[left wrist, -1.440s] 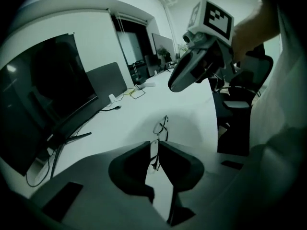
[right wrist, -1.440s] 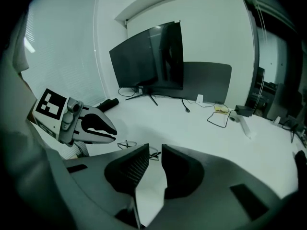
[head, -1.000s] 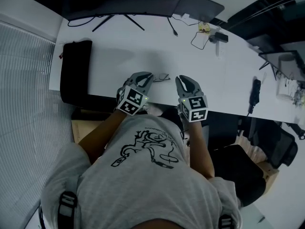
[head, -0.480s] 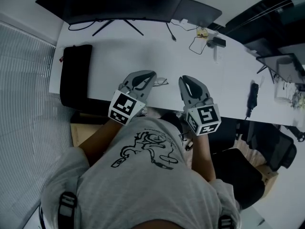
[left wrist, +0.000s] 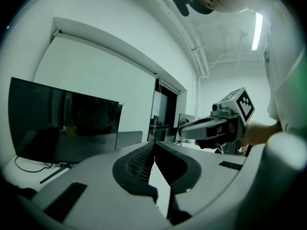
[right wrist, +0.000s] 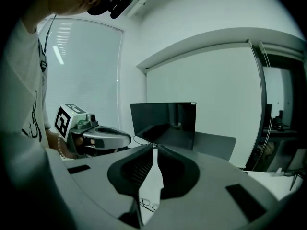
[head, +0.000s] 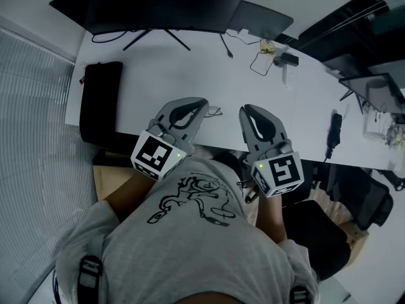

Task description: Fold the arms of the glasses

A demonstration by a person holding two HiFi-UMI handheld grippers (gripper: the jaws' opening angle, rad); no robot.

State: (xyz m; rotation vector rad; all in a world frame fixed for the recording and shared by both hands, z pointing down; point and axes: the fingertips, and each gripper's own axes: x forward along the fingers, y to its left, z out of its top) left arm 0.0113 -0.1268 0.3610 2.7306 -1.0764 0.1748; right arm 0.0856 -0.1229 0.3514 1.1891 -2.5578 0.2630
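Note:
The glasses (head: pixel 214 111) are thin-framed and lie on the white table (head: pixel 158 68) near its front edge, partly hidden behind my left gripper. Both grippers are held up above the table, apart from the glasses. My left gripper (head: pixel 197 102) is just left of them, its jaws together with nothing between them (left wrist: pixel 154 143). My right gripper (head: pixel 249 110) is to their right, its jaw tips also together and empty (right wrist: pixel 154 148). In the right gripper view the glasses (right wrist: pixel 147 204) show far below through the slit under the tips.
A dark monitor (head: pixel 158 5) stands at the back of the table with a grey flat panel (head: pixel 262 18) beside it. A black pad (head: pixel 98 100) lies at the left end. Cables and a small device (head: pixel 278 57) sit at the back right, and a black handset (head: pixel 333 132) at the right.
Both grippers have risen from the table toward the head camera and look larger. The glasses stay on the table where they were.

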